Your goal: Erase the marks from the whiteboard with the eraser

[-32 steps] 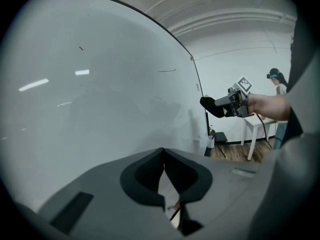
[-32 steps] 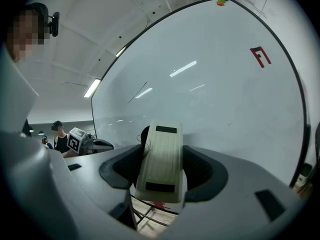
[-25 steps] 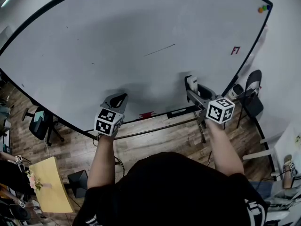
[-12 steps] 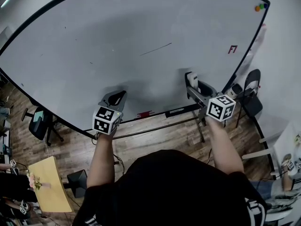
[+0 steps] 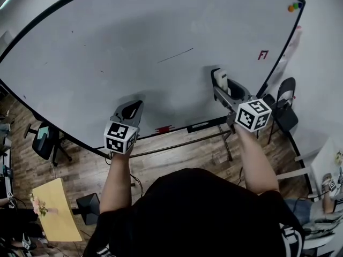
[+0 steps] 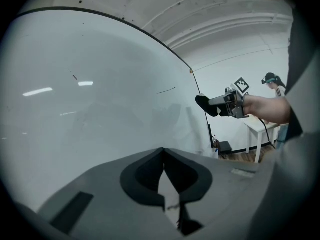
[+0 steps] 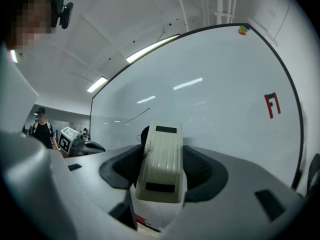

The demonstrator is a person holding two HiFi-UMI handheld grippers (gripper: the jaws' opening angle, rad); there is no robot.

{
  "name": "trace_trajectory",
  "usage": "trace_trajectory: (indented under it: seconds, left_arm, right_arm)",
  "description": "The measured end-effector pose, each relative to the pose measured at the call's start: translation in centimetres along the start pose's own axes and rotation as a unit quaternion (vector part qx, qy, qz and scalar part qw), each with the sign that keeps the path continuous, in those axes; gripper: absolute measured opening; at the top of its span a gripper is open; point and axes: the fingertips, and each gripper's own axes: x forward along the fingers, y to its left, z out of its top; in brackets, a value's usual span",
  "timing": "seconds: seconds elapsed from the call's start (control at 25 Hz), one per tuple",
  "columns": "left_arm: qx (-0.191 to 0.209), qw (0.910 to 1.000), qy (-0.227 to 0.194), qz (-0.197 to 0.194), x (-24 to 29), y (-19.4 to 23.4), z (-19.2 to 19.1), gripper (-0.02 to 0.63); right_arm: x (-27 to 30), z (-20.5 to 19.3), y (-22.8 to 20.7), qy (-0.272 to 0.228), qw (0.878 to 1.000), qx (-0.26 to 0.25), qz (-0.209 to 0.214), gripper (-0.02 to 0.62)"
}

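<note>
My right gripper (image 5: 220, 83) pinches the cream plastic block eraser (image 7: 162, 159) between its fingers. It is up close to the big white whiteboard (image 5: 118, 42), under a thin black line (image 5: 175, 55). My left gripper (image 5: 133, 110) has its fingers pressed together on nothing, near the board's bottom edge.

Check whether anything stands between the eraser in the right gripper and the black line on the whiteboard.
Nothing visible does. The eraser, held in the right gripper, faces the whiteboard. The black line lies up and to its left, with only bare board between. The left gripper hangs lower left, off that path.
</note>
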Motion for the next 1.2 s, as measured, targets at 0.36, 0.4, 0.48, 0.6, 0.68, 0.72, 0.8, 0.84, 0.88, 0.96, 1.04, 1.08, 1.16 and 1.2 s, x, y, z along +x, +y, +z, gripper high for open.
trace_trajectory:
  seconds: [0.36,0.4,0.48,0.6,0.68,0.72,0.8,0.84,0.88,0.96,1.04,1.08,1.16,1.2]
  left_arm:
    - [0.006,0.9999,-0.014,-0.001,0.0,0.7,0.9,0.011]
    - [0.008,0.9999,-0.014,-0.001,0.0,0.8,1.0,0.011]
    - [0.010,0.9998,-0.015,-0.001,-0.1,1.0,1.1,0.011]
    - [0.013,0.9998,-0.016,0.000,-0.2,1.5,1.1,0.011]
    - [0.014,0.9998,-0.015,0.000,-0.1,1.8,1.1,0.011]
    - [0.014,0.9998,-0.015,0.000,-0.1,2.0,1.0,0.011]
    - [0.014,0.9998,-0.015,-0.002,-0.1,2.2,1.0,0.011]
    - [0.014,0.9998,-0.016,-0.003,-0.1,2.4,0.9,0.011]
    - [0.013,0.9998,-0.018,-0.004,0.0,2.5,0.9,0.011]
    - [0.015,0.9997,-0.017,-0.005,0.1,2.7,0.9,0.011]
    - [0.017,0.9997,-0.015,-0.006,0.3,2.8,0.8,0.011]
    - [0.018,0.9997,-0.015,-0.007,0.3,2.9,0.7,0.011]
    - [0.018,0.9997,-0.012,-0.008,0.2,3.2,0.5,0.011]
    - [0.018,0.9998,-0.010,-0.008,0.2,3.3,0.3,0.011]
  right_arm:
    - [1.6,4.9,-0.2,-0.035,0.998,-0.054,-0.017,0.249]
    - [1.9,5.3,-0.1,-0.039,0.997,-0.062,-0.019,0.249]
    - [2.4,6.0,0.1,-0.046,0.995,-0.081,-0.025,0.249]
    - [3.2,6.8,0.5,-0.055,0.990,-0.122,-0.039,0.247]
    - [3.7,7.3,0.6,-0.059,0.986,-0.149,-0.049,0.247]
    - [3.9,7.5,0.6,-0.062,0.983,-0.163,-0.055,0.247]
    - [4.4,8.0,0.7,-0.066,0.977,-0.192,-0.070,0.245]
    - [4.6,8.3,0.7,-0.068,0.973,-0.205,-0.077,0.245]
    - [4.9,8.5,0.7,-0.071,0.970,-0.215,-0.084,0.245]
    - [5.3,8.9,0.7,-0.080,0.966,-0.226,-0.091,0.244]
    - [5.9,9.2,0.7,-0.091,0.964,-0.231,-0.091,0.244]
    - [6.2,9.3,0.8,-0.096,0.963,-0.233,-0.090,0.242]
    - [6.7,9.2,0.9,-0.102,0.962,-0.239,-0.088,0.242]
    - [6.9,9.2,0.8,-0.104,0.961,-0.241,-0.088,0.242]
